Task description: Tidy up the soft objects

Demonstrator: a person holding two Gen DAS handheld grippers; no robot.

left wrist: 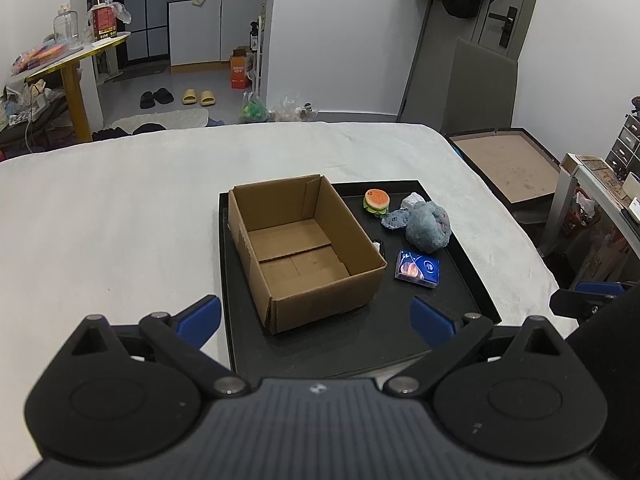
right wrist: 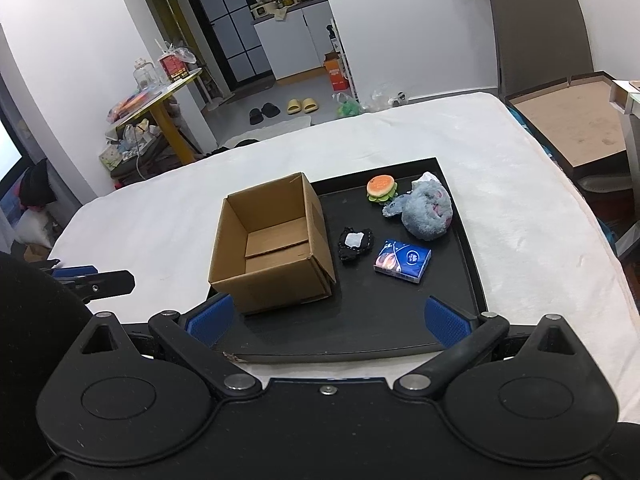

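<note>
An open, empty cardboard box (left wrist: 304, 248) (right wrist: 272, 244) stands on the left part of a black tray (left wrist: 448, 320) (right wrist: 384, 332). To its right lie a burger plush (left wrist: 376, 201) (right wrist: 382, 188), a blue-grey plush toy (left wrist: 426, 225) (right wrist: 426, 212), a blue tissue pack (left wrist: 417, 269) (right wrist: 403, 261) and a small black item with a white patch (right wrist: 355, 245), mostly hidden behind the box in the left wrist view. My left gripper (left wrist: 316, 318) is open and empty, in front of the box. My right gripper (right wrist: 328, 320) is open and empty, over the tray's near edge.
The tray sits on a white blanket-covered table (left wrist: 120, 208) (right wrist: 520, 208). A large flat brown-lined box (left wrist: 508, 164) (right wrist: 580, 120) lies off the right side. Behind are a yellow side table with clutter (left wrist: 68, 60), slippers on the floor and a grey chair (right wrist: 536, 28).
</note>
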